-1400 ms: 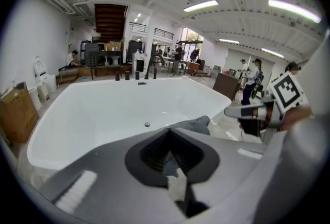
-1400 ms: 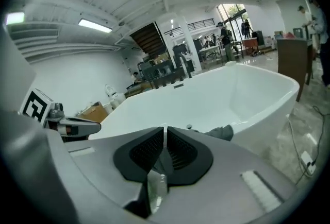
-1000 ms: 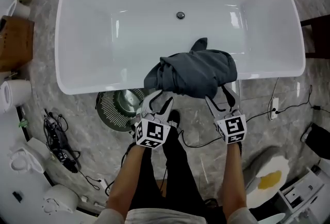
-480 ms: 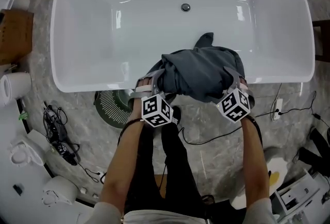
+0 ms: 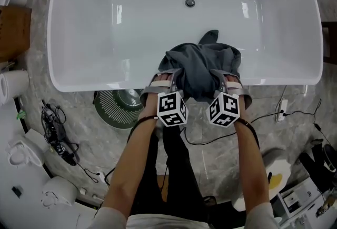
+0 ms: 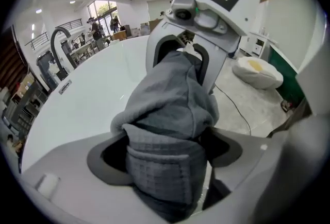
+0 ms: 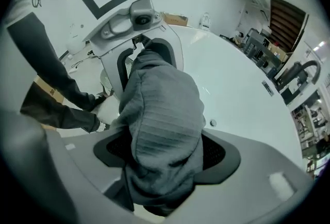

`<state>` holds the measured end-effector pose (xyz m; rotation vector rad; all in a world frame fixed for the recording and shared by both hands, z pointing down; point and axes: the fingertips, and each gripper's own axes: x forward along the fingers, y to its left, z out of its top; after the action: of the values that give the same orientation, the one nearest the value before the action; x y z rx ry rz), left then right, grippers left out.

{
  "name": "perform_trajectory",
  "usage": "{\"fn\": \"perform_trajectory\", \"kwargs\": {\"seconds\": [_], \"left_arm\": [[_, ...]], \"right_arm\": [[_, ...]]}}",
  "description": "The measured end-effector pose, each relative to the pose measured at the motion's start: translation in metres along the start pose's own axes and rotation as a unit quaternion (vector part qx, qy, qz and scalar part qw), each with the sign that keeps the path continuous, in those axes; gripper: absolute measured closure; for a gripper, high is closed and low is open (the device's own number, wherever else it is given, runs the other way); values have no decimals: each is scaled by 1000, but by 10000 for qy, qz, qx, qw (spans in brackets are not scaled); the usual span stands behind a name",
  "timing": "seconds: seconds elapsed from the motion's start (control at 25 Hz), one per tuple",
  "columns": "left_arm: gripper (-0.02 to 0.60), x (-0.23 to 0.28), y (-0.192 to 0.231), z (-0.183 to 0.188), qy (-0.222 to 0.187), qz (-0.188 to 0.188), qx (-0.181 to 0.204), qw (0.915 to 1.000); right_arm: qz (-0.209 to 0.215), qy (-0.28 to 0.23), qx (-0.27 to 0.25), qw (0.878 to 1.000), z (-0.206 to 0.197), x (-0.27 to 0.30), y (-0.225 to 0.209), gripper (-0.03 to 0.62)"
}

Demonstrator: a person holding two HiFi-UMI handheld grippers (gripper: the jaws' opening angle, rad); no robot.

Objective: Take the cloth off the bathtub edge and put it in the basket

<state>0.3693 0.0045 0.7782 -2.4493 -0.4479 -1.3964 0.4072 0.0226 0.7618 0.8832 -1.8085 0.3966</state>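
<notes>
A dark grey cloth [image 5: 202, 67] hangs bunched over the near rim of the white bathtub [image 5: 95, 85]. Both grippers point steeply down at it from the near side. My left gripper [image 5: 167, 79] straddles the cloth's left part; in the left gripper view the cloth [image 6: 170, 115] stands between wide jaws that have just been closing a little, with a gap at one pad. My right gripper [image 5: 227, 79] holds the right part; its jaws have just been closing, and the cloth [image 7: 165, 115] looks pinched between the pads. A round slatted basket [image 5: 118, 107] sits on the floor under the rim, to the left.
The person's legs [image 5: 176, 170] stand right against the tub. Cables [image 5: 58, 133] and white fixtures lie on the marble floor at the left. A power strip and cord [image 5: 281, 109] lie at the right. A wooden box [image 5: 13, 30] stands at far left.
Both grippers have moved from below the rim onto the cloth and drawn closer together. Their jaws now straddle the cloth, which is bunched narrower than before.
</notes>
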Motion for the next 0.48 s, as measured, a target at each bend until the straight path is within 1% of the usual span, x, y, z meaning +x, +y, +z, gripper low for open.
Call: {"fn": "perform_trajectory", "kwargs": {"seconds": [0.08, 0.16, 0.32, 0.4, 0.48], "left_arm": [[129, -4, -2, 5, -99, 78, 132, 9998], [142, -11, -4, 9, -244, 140, 173, 9995], [175, -29, -6, 13, -624, 298, -2, 9976], [208, -41, -7, 13, -838, 376, -163, 9956], [259, -54, -9, 10, -1034, 465, -330, 9930]], "right_arm": [[-156, -126, -23, 9998, 7, -3, 1, 262], [-321, -256, -34, 9992, 17, -7, 3, 280], [-566, -443, -37, 9974, 36, -16, 8, 333], [-631, -588, 64, 9963, 47, -22, 11, 386], [-706, -781, 295, 9940, 58, -27, 15, 427]]}}
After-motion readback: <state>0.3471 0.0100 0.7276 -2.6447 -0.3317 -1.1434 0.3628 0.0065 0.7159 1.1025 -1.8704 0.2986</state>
